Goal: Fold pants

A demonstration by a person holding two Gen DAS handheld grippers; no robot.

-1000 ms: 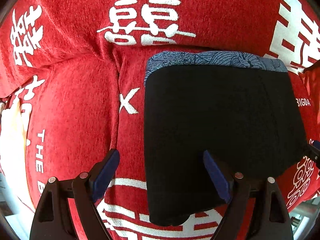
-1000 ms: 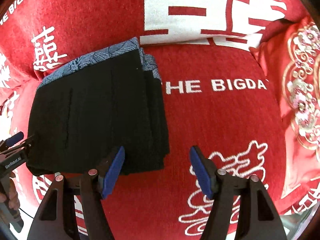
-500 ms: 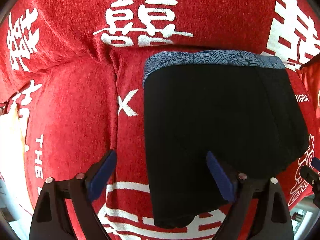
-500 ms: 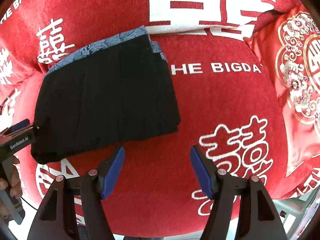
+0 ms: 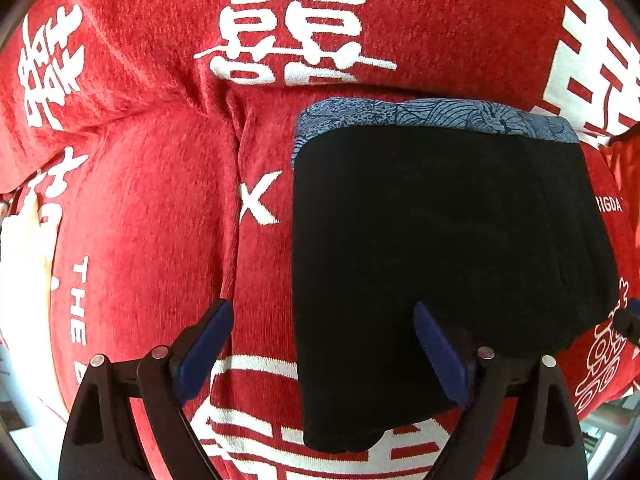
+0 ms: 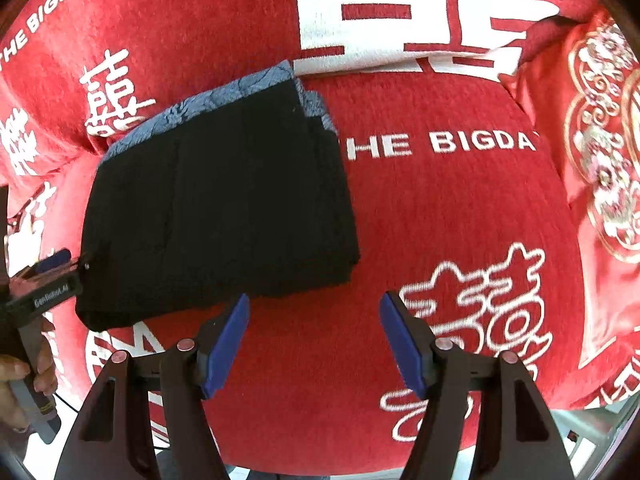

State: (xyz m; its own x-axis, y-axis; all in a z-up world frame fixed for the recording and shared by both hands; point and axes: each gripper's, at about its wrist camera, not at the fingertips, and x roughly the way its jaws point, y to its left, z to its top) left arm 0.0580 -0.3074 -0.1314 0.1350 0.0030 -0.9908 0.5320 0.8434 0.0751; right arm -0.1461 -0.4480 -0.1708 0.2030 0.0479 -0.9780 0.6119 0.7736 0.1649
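Note:
The black pants (image 5: 440,248) lie folded into a compact rectangle on the red sofa seat, with a blue patterned waistband (image 5: 432,114) at the far edge. They also show in the right wrist view (image 6: 224,204). My left gripper (image 5: 320,344) is open and empty, above the near left edge of the folded pants. My right gripper (image 6: 314,336) is open and empty, above the seat just in front of the pants' near right corner. The left gripper's body (image 6: 44,292) shows at the left of the right wrist view.
The sofa cover (image 6: 440,208) is red with white characters and lettering. A red embroidered cushion (image 6: 600,152) lies at the right. The seat's front edge (image 6: 360,468) is just below my right gripper. A seam between cushions (image 5: 236,184) runs left of the pants.
My right gripper has pulled back and up from the pants' right edge, now clear of the cloth. My left gripper has drawn back slightly. The pants have stayed folded and still.

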